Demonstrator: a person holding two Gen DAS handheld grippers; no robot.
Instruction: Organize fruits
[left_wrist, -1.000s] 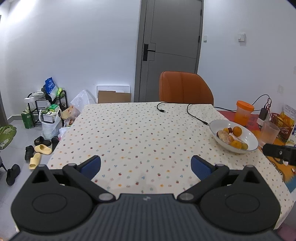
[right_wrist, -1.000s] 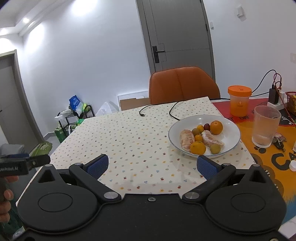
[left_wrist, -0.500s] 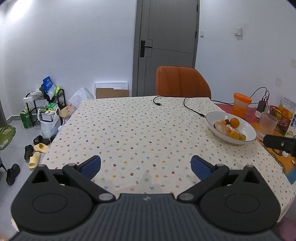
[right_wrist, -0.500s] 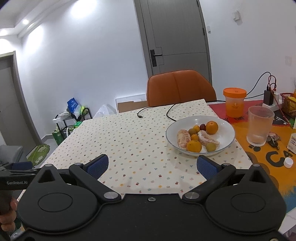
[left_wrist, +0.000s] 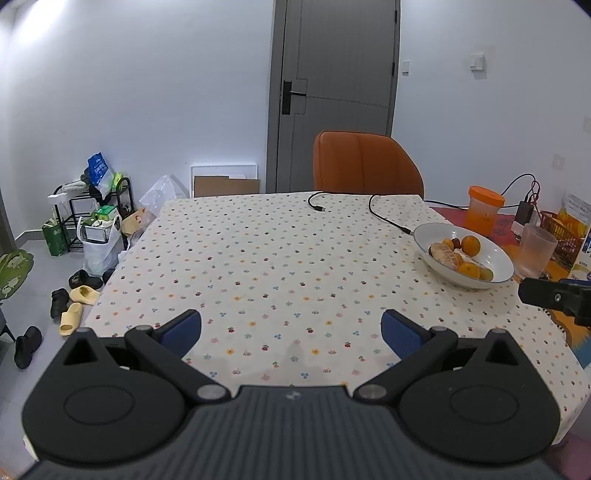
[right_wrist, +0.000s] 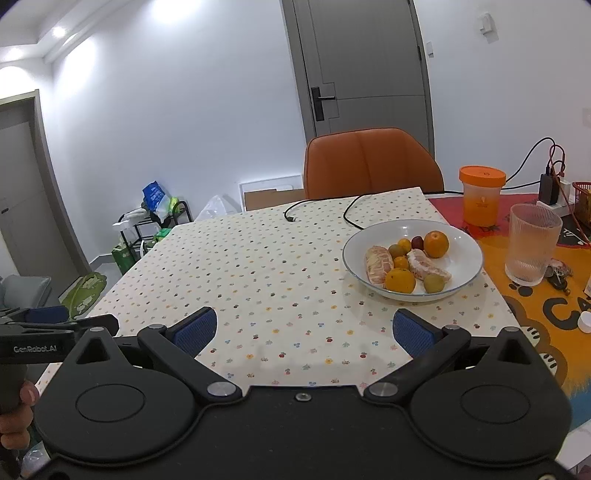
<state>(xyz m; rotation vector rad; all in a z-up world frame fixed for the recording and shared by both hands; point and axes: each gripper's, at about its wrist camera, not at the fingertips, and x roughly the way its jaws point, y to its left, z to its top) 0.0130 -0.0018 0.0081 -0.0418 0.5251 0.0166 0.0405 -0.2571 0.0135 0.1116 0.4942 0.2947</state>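
Note:
A white bowl (right_wrist: 469, 262) (left_wrist: 498, 266) sits at the right side of the flower-print table (right_wrist: 258, 266) (left_wrist: 277, 258). It holds several oranges (right_wrist: 436, 243), two peeled citrus pieces (right_wrist: 377, 264), small green fruits (right_wrist: 433, 283) and a dark red one (right_wrist: 417, 242). My right gripper (right_wrist: 303, 331) is open over the near table edge, left of and short of the bowl, with nothing between its fingers. My left gripper (left_wrist: 291, 330) is also open and empty over the near middle of the cloth, the bowl far to its right.
An orange chair (right_wrist: 373, 162) stands behind the table. A black cable (right_wrist: 351, 210) lies on the far cloth. Right of the bowl are an orange-lidded jar (right_wrist: 480, 199), a ribbed glass (right_wrist: 532, 247), keys and chargers. Shoes, bags and a rack (left_wrist: 88, 221) crowd the floor at left.
Both grippers have drawn back and lifted a little, so the table and bowl sit farther off and lower in view. Both stay open and empty.

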